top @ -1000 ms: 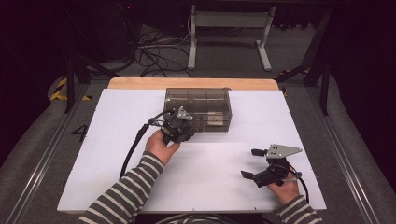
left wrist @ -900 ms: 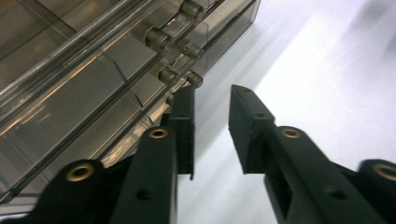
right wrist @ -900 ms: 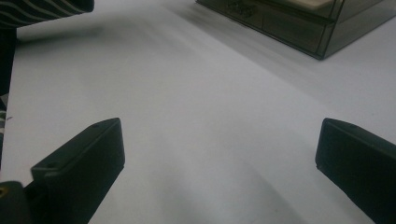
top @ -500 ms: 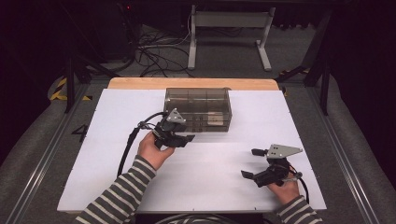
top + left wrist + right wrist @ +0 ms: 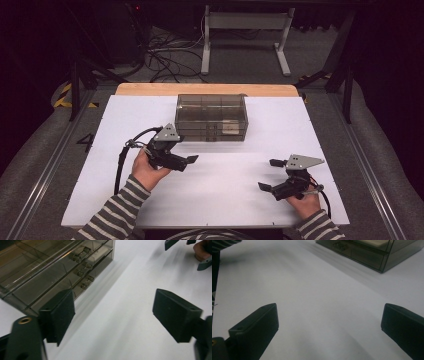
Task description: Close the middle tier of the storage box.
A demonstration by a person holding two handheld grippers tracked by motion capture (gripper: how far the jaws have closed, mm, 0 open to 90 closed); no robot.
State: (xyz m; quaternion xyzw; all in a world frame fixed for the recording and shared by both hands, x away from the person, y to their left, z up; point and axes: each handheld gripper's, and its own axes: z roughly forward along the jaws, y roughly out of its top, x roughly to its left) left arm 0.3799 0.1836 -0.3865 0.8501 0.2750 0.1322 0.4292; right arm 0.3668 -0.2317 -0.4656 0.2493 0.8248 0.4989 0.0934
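While both grippers hover apart, the table (image 5: 100,165) lies flat, white and matte. Smoky clear plastic drawer box (image 5: 212,117), rectangular, sits center-rear w/ small knobs (image 5: 84,286) on its front. Left gripper (image 5: 186,161), just in front of box, jaws spread, nothing between. Right gripper (image 5: 270,175) near front-right edge, jaws spread wide, empty.

drawer box (image 5: 212,117) on table (image 5: 225,200), far centre
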